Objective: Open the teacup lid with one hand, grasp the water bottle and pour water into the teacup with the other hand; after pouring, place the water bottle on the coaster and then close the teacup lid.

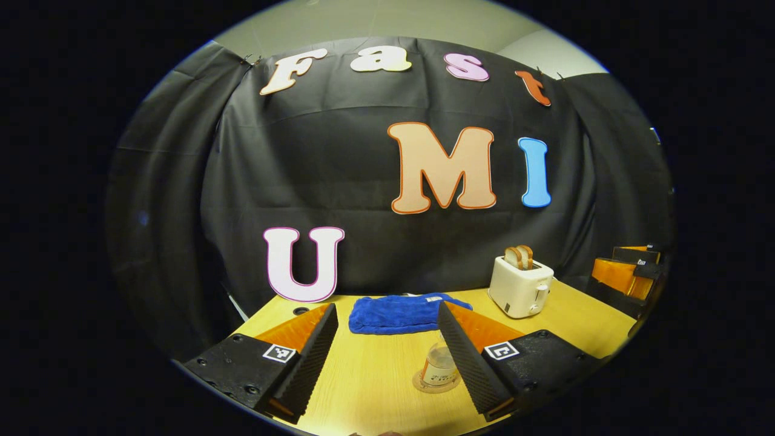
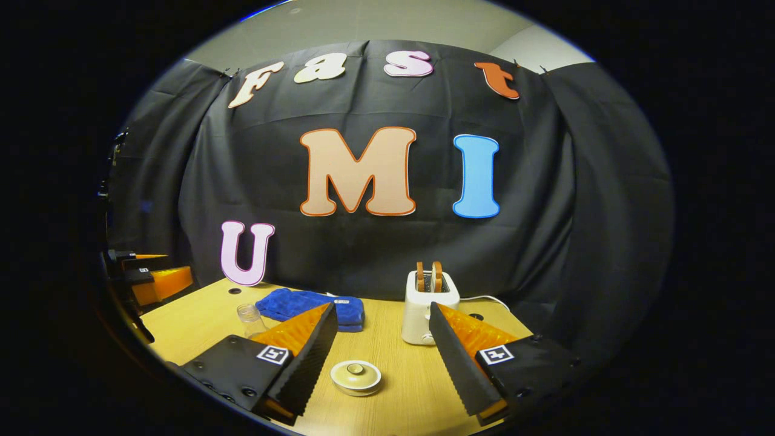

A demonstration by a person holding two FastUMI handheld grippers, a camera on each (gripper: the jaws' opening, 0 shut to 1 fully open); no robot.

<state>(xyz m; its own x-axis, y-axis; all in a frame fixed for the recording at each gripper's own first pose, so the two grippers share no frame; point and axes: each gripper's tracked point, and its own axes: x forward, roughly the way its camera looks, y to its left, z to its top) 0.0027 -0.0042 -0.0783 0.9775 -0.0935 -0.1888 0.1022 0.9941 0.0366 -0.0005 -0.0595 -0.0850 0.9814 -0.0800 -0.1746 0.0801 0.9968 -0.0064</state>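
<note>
Two grippers, fingers wide, holding nothing | left gripper (image 1: 387,342) near water bottle (image 1: 438,367) on coaster (image 1: 424,385) | right gripper (image 2: 382,342) above lidded teacup (image 2: 356,376) on worktop (image 2: 399,387)

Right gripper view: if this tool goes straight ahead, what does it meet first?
Probably the lidded teacup, low between the open right tool fingers; the toaster stands farther back. Depth is unclear.

Lighting: even, moderately bright, from overhead; the desk (image 1: 375,375) is well lit with soft, short shadows, and the black cloth wall (image 1: 339,169) reads dim, its folds faintly visible. Glare: none strong; a mild sheen on the toaster (image 2: 428,312). Image quality: sharp at centre, with heavy fisheye bending, darkening and slight softness toward the rims in both views.
</note>
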